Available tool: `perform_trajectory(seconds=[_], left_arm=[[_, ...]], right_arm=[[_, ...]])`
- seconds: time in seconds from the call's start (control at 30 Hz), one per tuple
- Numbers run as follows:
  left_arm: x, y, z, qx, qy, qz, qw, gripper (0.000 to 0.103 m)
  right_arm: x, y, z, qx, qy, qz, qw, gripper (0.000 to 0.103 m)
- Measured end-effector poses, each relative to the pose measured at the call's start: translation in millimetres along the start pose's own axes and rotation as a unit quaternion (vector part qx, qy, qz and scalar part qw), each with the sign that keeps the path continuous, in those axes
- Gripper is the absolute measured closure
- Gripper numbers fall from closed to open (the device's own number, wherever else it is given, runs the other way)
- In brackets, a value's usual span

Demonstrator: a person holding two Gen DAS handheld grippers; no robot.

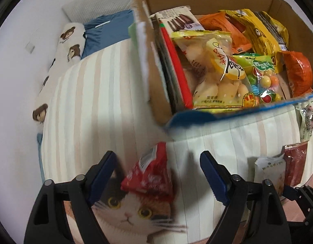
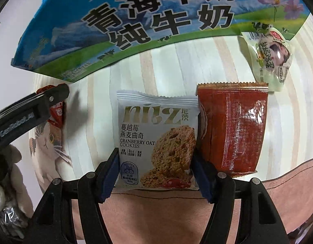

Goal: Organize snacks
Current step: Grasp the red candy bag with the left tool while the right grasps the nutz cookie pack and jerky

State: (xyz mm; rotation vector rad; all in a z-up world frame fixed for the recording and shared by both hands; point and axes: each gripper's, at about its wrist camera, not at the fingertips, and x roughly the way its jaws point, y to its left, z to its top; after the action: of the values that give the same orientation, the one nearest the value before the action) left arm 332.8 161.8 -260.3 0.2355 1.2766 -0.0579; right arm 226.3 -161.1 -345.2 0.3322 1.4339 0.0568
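Note:
A cardboard milk box point(image 1: 152, 65) full of snack bags stands on a striped bedspread; its printed blue side fills the top of the right wrist view point(image 2: 136, 20). My left gripper point(image 1: 158, 162) is open around a small red snack packet point(image 1: 150, 174) lying on the bed. My right gripper point(image 2: 155, 158) is open with its fingers on either side of a white cranberry oat cookie pack point(image 2: 156, 138). A dark red packet point(image 2: 231, 128) lies just to its right. A pale egg snack packet point(image 2: 270, 59) lies at the far right.
The bedspread has a cat print point(image 1: 126, 209) under the left gripper. A bear-print pillow point(image 1: 71, 42) and blue bedding point(image 1: 107, 32) lie at the far left by the wall. A pink blanket edge point(image 2: 156, 209) lies under the right gripper. A plush toy point(image 2: 12, 174) sits at lower left.

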Motion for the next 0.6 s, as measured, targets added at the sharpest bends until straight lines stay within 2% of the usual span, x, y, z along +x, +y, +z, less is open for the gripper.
perform_trajectory(seconds=[0.07, 0.13, 0.3, 0.6], left_arm=[[6.0, -0.6, 0.5, 0.001, 0.008, 0.000, 1.0000, 0.058], [12.4, 3.4, -1.9, -0.006, 0.016, -0.002, 0.9998, 0.069], [8.5, 13.3, -22.5, -0.039, 0.018, -0.015, 0.9990, 0.069], [-5.7, 0.2, -98.0, -0.080, 0.052, -0.010, 0.9954, 0.069]], right_arm=[[1.7, 3.7, 1.5, -0.003, 0.002, -0.005, 1.000, 0.033], [5.0, 9.2, 1.9, -0.008, 0.005, -0.012, 1.000, 0.033], [9.0, 11.0, -3.9, -0.004, 0.011, 0.001, 1.000, 0.034], [3.1, -12.2, -25.5, -0.021, 0.041, 0.000, 0.999, 0.034]])
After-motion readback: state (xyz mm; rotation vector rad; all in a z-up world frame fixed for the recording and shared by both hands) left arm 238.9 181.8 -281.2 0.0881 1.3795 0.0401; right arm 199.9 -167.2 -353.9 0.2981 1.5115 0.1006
